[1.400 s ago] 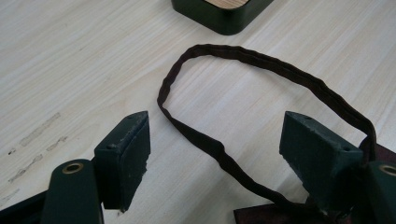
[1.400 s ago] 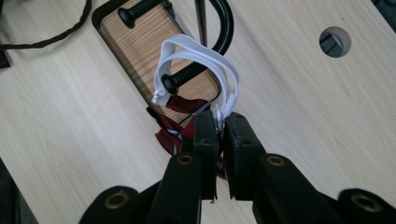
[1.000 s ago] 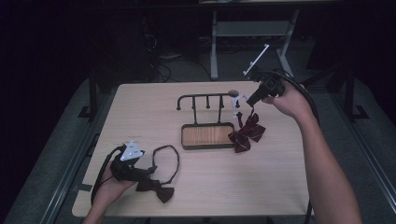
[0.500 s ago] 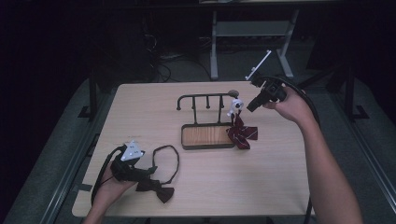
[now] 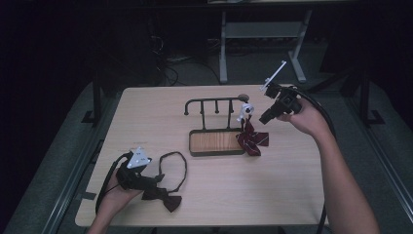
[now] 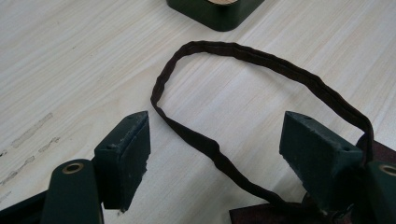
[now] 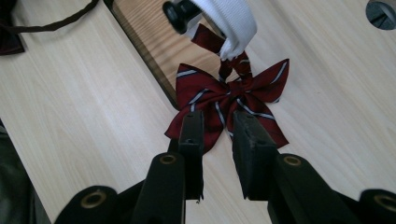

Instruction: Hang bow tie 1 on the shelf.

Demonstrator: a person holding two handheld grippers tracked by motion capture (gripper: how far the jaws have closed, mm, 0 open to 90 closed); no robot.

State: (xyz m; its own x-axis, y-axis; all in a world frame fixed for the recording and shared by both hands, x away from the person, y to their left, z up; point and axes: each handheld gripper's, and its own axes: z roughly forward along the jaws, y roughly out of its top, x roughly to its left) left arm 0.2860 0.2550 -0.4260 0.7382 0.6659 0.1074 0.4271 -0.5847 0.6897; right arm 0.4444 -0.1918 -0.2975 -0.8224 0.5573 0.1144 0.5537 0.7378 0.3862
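Hovering centre-frame with jaws parting, clear of the red striped bow tie (image 7: 232,100) hanging from the rack (image 5: 214,103): right gripper (image 7: 218,122).

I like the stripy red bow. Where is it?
In the high view the red bow hangs by its white band from the rack's right end, beside the wooden tray.

A pale light-wood rectangular table (image 5: 146,122) with rounded corners stands on a grey carpeted floor (image 5: 53,170), brightly lit against a dark, dim room behind. Beyond its far edge stands a grey metal desk frame with splayed feet (image 5: 263,34), and black cables (image 5: 165,68) lie tangled on the floor beside it.
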